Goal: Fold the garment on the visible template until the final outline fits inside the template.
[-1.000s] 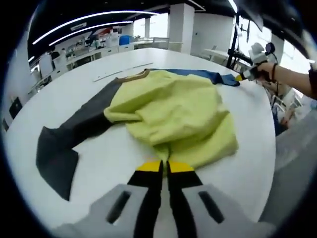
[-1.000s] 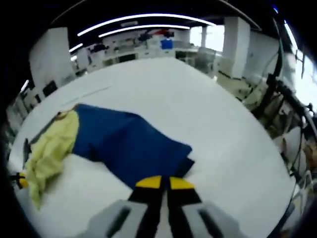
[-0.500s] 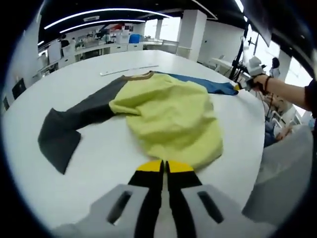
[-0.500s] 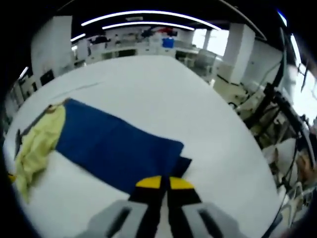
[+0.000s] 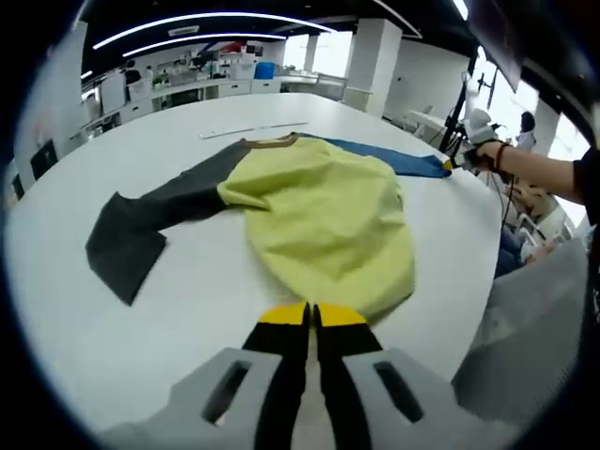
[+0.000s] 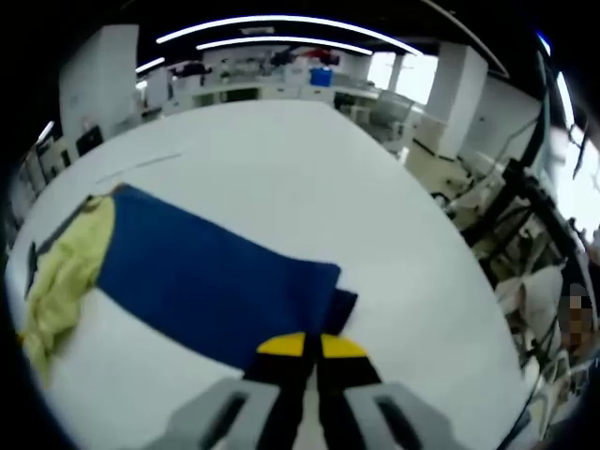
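Across a round white surface [image 5: 187,309] in a bright open lab with ceiling light strips and white pillars, the garment [image 5: 323,220] is spread flat. In the left gripper view its yellow body, grey sleeve [image 5: 141,234] and blue sleeve [image 5: 394,161] are seen, the left gripper [image 5: 310,317] pinched shut on the yellow hem. In the right gripper view the blue sleeve [image 6: 211,286] dominates, its cuff clamped by the closed fingers [image 6: 281,347] of the right gripper [image 6: 312,347].

A round white table [image 5: 187,291] carried the work. Near its far edge lay a thin pale strip [image 5: 251,130]. Beyond it stood white pillars [image 5: 367,58] and benches cluttered with equipment [image 6: 272,80], under curved ceiling light strips [image 6: 281,23]. Off the table's right edge, dark stands [image 6: 525,187] rose.
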A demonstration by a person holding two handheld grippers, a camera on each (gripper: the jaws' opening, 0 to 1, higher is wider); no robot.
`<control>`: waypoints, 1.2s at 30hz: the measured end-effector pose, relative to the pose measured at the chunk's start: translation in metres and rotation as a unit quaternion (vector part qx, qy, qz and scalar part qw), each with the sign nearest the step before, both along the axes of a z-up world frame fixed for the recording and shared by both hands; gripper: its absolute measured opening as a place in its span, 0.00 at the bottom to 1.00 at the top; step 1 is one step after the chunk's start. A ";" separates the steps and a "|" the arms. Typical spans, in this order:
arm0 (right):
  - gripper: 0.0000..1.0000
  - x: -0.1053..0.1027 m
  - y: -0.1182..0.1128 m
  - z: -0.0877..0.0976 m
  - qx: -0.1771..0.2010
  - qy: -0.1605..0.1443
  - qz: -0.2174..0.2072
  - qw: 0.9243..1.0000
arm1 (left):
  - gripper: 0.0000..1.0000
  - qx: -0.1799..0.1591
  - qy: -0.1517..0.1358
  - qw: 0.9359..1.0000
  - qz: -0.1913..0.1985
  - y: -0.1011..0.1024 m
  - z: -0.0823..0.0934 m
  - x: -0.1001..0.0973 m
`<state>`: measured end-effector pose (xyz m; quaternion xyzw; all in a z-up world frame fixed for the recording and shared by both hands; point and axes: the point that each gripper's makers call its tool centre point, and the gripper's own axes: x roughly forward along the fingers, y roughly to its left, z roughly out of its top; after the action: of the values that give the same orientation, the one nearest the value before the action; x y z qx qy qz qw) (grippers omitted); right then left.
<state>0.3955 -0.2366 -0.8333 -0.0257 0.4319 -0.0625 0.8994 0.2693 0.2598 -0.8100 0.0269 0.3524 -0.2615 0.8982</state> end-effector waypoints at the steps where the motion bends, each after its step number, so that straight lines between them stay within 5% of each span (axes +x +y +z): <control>1: 0.00 0.000 0.000 0.000 0.002 0.000 -0.001 1.000 | 0.00 -0.001 0.000 1.000 0.001 0.000 0.001 0.000; 6: 0.05 -0.002 0.006 0.000 0.021 -0.004 0.001 1.000 | 0.00 0.000 0.002 1.000 0.012 0.003 0.000 0.001; 10: 0.22 -0.007 0.013 0.000 0.034 -0.001 0.009 0.999 | 0.02 0.004 0.000 1.000 0.011 0.002 0.000 0.001; 15: 0.48 -0.009 0.021 0.006 0.032 -0.004 0.030 0.999 | 0.20 0.013 -0.014 1.000 -0.001 -0.002 0.006 0.002; 24: 0.76 -0.017 0.051 0.017 0.026 -0.007 0.089 0.996 | 0.32 0.017 -0.037 0.999 -0.033 -0.012 0.016 0.004; 36: 0.99 -0.020 0.109 0.017 0.072 -0.011 0.198 0.978 | 0.39 0.019 -0.049 0.995 -0.081 -0.047 0.024 -0.001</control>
<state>0.3757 -0.1280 -0.8165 -0.0449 0.4121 0.1475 0.8980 0.2679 0.2125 -0.7859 0.0849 0.3096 -0.3249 0.8896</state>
